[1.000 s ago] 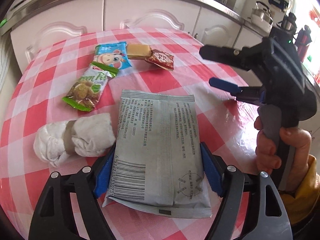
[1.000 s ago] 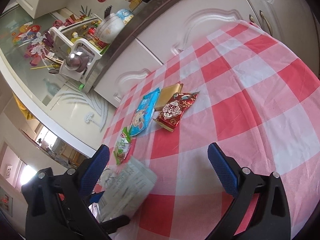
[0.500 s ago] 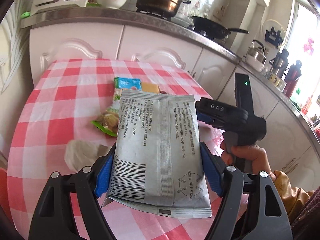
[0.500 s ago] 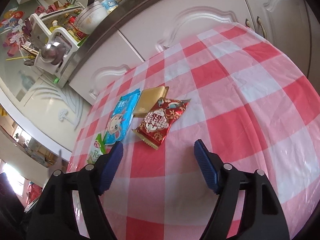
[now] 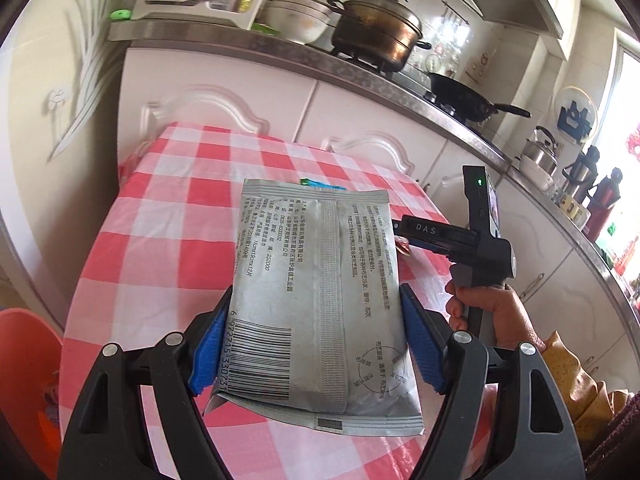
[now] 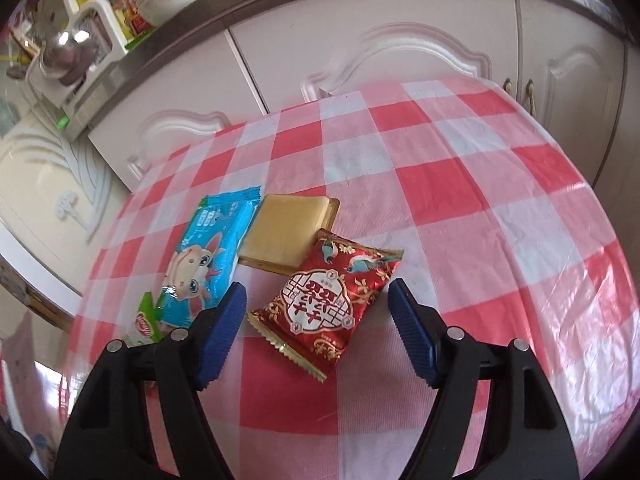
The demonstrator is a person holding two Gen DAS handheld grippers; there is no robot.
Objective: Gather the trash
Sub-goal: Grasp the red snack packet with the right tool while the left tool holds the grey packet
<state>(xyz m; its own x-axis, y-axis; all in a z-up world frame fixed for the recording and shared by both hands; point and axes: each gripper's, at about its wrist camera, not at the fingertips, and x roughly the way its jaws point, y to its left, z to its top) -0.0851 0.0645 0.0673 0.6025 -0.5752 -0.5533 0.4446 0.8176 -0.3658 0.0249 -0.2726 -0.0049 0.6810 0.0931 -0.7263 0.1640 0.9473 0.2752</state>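
My left gripper (image 5: 316, 344) is shut on a silver foil packet (image 5: 316, 292) with a barcode and holds it up above the red-and-white checked table (image 5: 168, 240). My right gripper (image 6: 318, 308) is open, its blue pads on either side of a red snack packet (image 6: 324, 304) lying on the table (image 6: 460, 208). Beside that packet lie a tan flat box (image 6: 286, 232), a blue cartoon wrapper (image 6: 208, 256) and a green wrapper (image 6: 146, 320). The right gripper also shows in the left wrist view (image 5: 404, 232).
An orange bin (image 5: 24, 380) stands at the lower left, beside the table. White cabinets (image 6: 360, 52) and a counter with a pot (image 5: 376, 32) and a pan (image 5: 464, 96) run behind the table.
My left gripper has lifted the silver packet up and back from the table. My right gripper has moved forward and down until its pads flank the red packet.
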